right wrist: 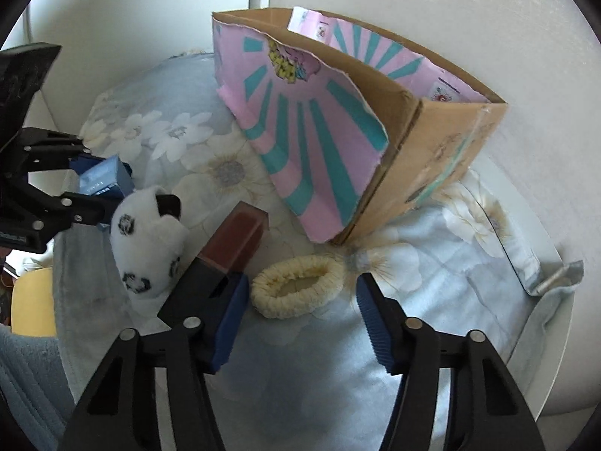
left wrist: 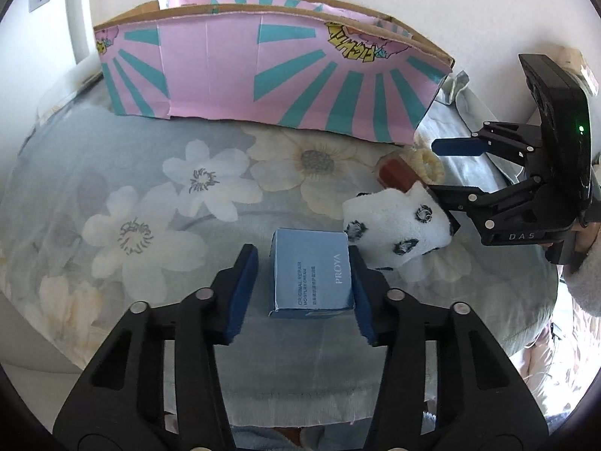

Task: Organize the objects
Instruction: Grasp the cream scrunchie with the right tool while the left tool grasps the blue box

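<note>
A light blue PROYA box [left wrist: 311,274] lies on the floral cloth between the pads of my left gripper [left wrist: 304,293], which is open around it; the right pad touches the box and the left pad stands apart. A white spotted plush [left wrist: 398,225] lies just right of the box. My right gripper [right wrist: 300,323] is open over a cream scrunchie [right wrist: 296,291]. A brown lipstick tube with a black cap [right wrist: 233,248] lies against its left finger. The pink and teal cardboard box [left wrist: 263,75] stands open at the back.
The floral cloth [left wrist: 150,195] covers a round white table [right wrist: 556,345]. A wall stands right behind the cardboard box [right wrist: 432,143]. The plush [right wrist: 150,240] lies between the two grippers. The table's edge runs close on the right.
</note>
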Action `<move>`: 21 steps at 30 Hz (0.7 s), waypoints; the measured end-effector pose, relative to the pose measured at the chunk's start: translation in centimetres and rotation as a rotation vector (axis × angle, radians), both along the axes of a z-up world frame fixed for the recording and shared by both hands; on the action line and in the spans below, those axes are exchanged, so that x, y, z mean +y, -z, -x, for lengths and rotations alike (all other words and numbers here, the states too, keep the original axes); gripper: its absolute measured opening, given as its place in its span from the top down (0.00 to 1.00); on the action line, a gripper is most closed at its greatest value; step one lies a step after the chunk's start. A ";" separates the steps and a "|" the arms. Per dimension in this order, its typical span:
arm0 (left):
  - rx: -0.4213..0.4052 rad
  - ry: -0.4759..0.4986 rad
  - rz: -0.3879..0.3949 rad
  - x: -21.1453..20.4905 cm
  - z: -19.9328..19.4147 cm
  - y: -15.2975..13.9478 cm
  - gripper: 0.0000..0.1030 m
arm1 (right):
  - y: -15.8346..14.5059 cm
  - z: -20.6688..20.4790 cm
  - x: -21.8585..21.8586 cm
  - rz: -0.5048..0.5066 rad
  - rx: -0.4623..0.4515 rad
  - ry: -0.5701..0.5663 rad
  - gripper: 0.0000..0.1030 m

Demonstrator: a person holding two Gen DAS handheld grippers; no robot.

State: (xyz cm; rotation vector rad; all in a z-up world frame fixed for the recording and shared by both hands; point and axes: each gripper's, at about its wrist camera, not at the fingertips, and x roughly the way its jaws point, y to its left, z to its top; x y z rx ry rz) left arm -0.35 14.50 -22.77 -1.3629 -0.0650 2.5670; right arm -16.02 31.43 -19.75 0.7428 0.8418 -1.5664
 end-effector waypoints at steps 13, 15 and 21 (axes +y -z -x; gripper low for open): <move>0.002 0.017 -0.005 -0.4 0.2 -0.3 0.70 | -0.4 0.0 0.0 0.013 -0.040 0.029 0.73; 0.003 0.021 -0.006 -0.6 0.3 -0.6 0.70 | -0.7 0.0 0.3 0.021 -0.043 0.047 0.73; 0.011 0.025 -0.023 -1.7 1.0 -2.3 0.70 | -2.9 -0.2 0.6 0.050 -0.061 0.116 0.73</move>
